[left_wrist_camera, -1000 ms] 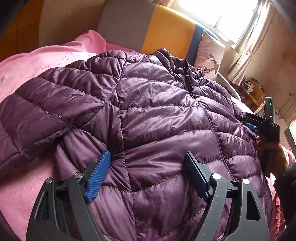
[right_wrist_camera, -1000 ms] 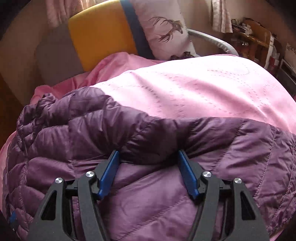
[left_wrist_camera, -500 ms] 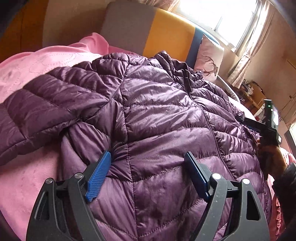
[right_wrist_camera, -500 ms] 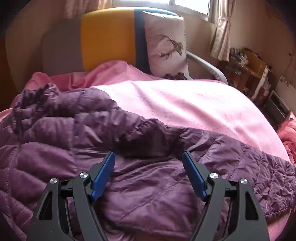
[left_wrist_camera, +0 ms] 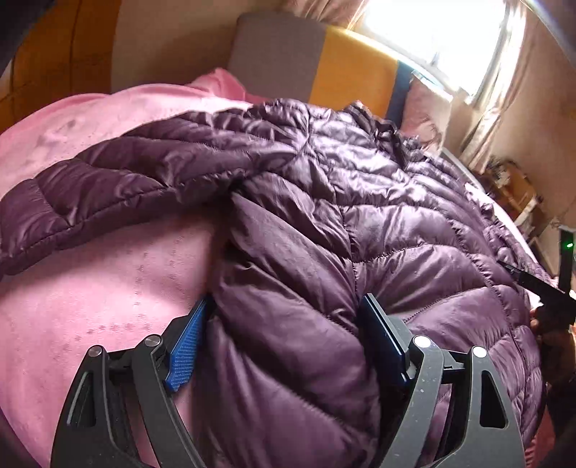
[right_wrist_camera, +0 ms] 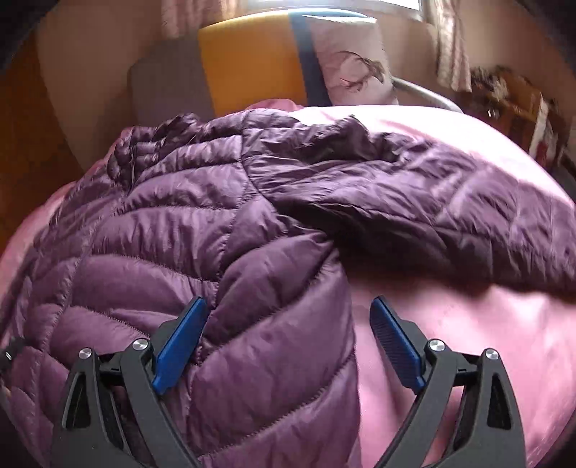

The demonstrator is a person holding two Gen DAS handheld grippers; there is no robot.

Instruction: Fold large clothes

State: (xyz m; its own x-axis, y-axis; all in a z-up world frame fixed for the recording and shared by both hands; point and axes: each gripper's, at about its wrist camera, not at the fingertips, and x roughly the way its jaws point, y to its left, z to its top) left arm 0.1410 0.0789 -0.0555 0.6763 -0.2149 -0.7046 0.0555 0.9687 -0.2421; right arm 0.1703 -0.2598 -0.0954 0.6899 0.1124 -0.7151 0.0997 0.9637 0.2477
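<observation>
A dark purple quilted puffer jacket (left_wrist_camera: 324, 223) lies spread front up on a pink bedspread (left_wrist_camera: 108, 280), its collar toward the headboard. One sleeve (left_wrist_camera: 126, 180) stretches out to the left. My left gripper (left_wrist_camera: 284, 327) is open, its jaws straddling the jacket's left side edge near the hem. In the right wrist view the jacket (right_wrist_camera: 180, 223) fills the left and its other sleeve (right_wrist_camera: 450, 223) runs right. My right gripper (right_wrist_camera: 288, 324) is open, straddling the jacket's right side edge. The right gripper also shows at the far right of the left wrist view (left_wrist_camera: 547, 295).
A grey, yellow and blue headboard (left_wrist_camera: 324, 68) stands behind the bed. A pillow with a deer print (right_wrist_camera: 352, 68) leans on it. A bright window (left_wrist_camera: 439, 32) with curtains and a cluttered wooden shelf (right_wrist_camera: 511, 104) lie beyond.
Both grippers have drawn back and outward to the jacket's side edges. The right one has moved from the sleeve fold to the side seam. Both stay open.
</observation>
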